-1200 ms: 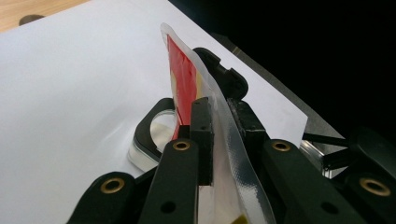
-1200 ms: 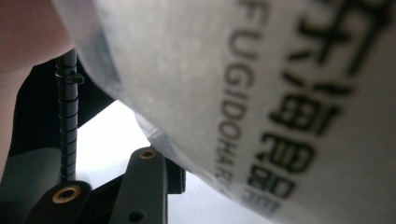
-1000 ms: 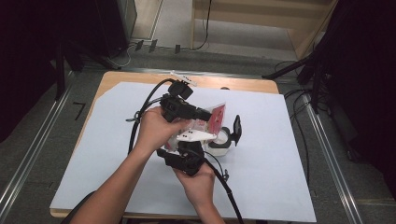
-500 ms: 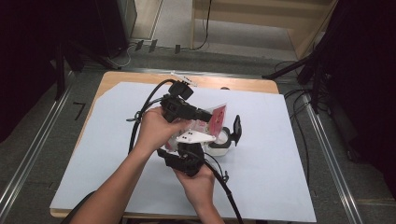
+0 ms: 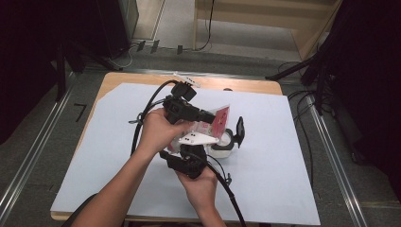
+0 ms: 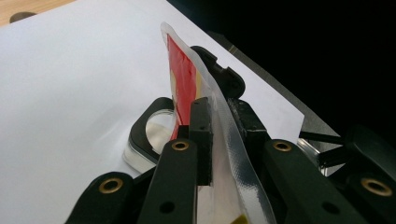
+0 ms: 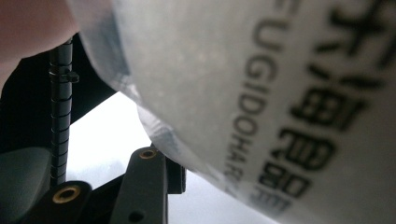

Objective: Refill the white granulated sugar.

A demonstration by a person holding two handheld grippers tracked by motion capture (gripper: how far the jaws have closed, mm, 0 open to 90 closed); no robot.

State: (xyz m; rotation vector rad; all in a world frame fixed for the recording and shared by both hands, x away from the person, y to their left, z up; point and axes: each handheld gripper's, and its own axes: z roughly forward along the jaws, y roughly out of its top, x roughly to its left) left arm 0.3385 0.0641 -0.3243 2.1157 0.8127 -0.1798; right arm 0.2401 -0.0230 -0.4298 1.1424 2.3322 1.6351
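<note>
A pouch (image 5: 220, 118) with a red printed face and clear sealed edges stands upright over the middle of the white sheet. My left gripper (image 5: 213, 117) reaches in from the left, shut on the pouch's (image 6: 182, 79) side seam, as the left gripper view (image 6: 219, 112) shows. My right gripper (image 5: 201, 144) comes from below under its grey plate. Its one visible finger (image 7: 144, 182) presses on the pouch's translucent printed body (image 7: 261, 93); the pouch hides the other finger. Just beyond the pouch a clear container with a black rim (image 5: 222, 144) (image 6: 140, 135) sits with its black lid (image 5: 239, 130) raised.
A white sheet (image 5: 293, 156) covers most of the wooden table (image 5: 246, 86). Black cables (image 5: 146, 113) trail from both grippers across the sheet's left and front. A small white item (image 5: 187, 79) lies at the table's far edge. Dark stands and floor rails surround the table.
</note>
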